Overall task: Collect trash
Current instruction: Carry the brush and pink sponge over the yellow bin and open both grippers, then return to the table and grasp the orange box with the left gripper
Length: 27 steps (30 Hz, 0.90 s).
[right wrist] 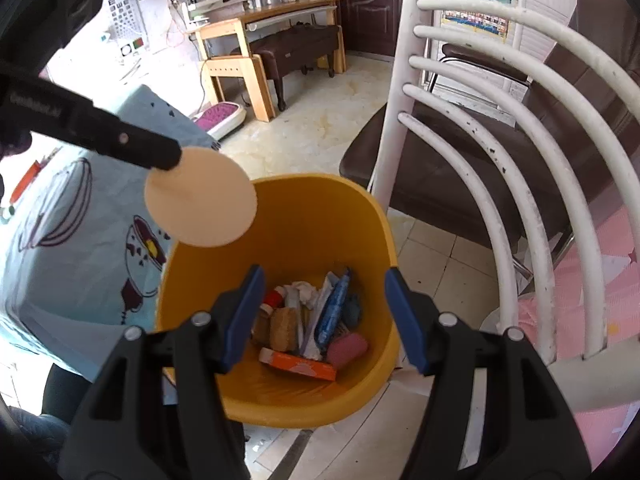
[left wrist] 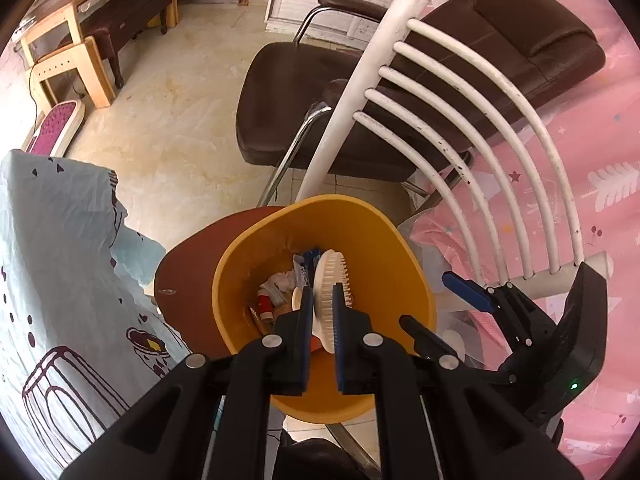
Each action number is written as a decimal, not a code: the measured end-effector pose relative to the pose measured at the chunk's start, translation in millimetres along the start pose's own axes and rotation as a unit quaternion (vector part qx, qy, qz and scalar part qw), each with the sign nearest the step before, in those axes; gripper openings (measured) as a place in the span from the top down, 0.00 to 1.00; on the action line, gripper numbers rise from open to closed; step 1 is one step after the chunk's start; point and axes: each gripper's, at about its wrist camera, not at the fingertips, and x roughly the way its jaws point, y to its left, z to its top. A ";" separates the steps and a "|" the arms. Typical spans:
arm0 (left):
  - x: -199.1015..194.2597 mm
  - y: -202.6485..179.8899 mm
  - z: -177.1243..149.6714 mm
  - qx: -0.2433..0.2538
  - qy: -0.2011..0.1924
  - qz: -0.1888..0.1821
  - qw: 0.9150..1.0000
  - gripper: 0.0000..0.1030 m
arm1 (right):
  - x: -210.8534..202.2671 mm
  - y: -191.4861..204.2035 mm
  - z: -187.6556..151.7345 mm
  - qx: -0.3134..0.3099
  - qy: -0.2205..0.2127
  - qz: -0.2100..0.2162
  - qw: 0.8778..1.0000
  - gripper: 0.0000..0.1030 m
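We hold our left gripper (left wrist: pixel 323 300) clamped on a round white brush (left wrist: pixel 329 292), its bristled face turned to the right and its smooth cream back showing as a disc in the right wrist view (right wrist: pixel 200 197). The brush hangs directly above the open mouth of the yellow bin (left wrist: pixel 384 248), over its near-left rim as seen from the right side. Our right gripper (right wrist: pixel 324 312) is spread wide with nothing between its blue pads (right wrist: pixel 404 316), poised just above the same bin. Inside the bin lie an orange box (right wrist: pixel 298 364), a pink block (right wrist: pixel 347 350), a blue wrapper (right wrist: pixel 334 306), crumpled white paper (right wrist: pixel 306 290) and a red-capped item (right wrist: pixel 274 298). A white slatted chair (right wrist: pixel 500 152) stands just beside the bin on the right, a blue patterned cloth (left wrist: pixel 60 260) on the left.
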 end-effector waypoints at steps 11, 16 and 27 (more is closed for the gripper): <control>7.6 4.3 -4.6 0.003 -0.006 -0.010 1.000 0.92 | -19.5 22.0 -3.4 -0.016 -0.002 -0.014 1.000 0.36; 6.0 4.5 -7.2 0.006 -0.023 -0.028 0.999 0.31 | -24.5 24.1 -6.6 -0.017 -0.002 -0.021 1.000 0.36; -86.1 34.9 -39.5 -0.006 -0.134 0.032 0.990 0.14 | -48.1 56.4 12.9 -0.043 -0.031 -0.014 0.998 0.35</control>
